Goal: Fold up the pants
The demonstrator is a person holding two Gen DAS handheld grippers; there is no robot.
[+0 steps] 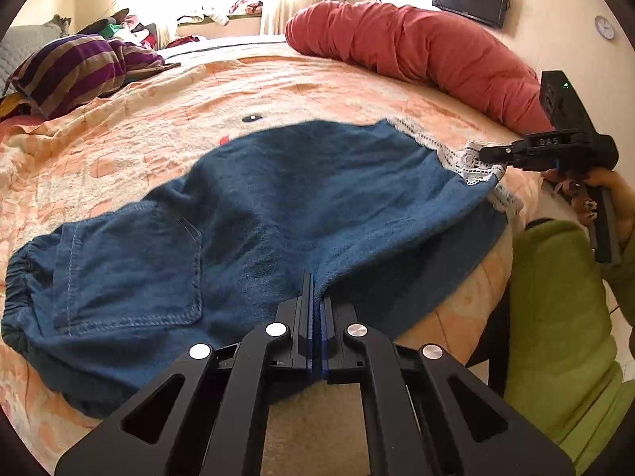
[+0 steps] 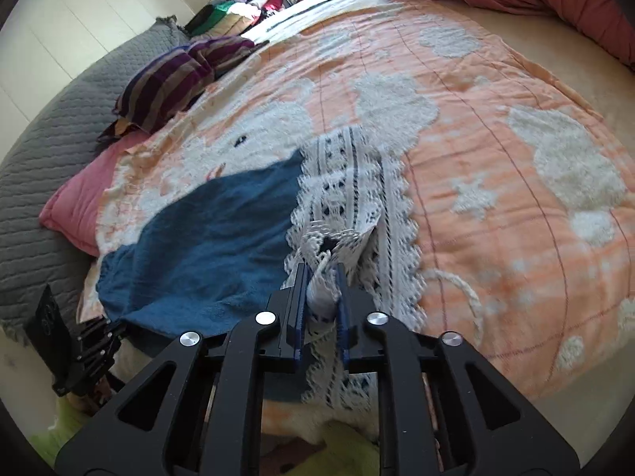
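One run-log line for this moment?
stage: gripping to fold | left claw: shut on blue pants | right claw: shut on lace hem | surface: bed

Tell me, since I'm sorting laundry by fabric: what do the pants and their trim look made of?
The pants look like soft blue denim or brushed cotton: matte, with contrast stitching around the pocket. The trim looks like white openwork lace, with scalloped edges.
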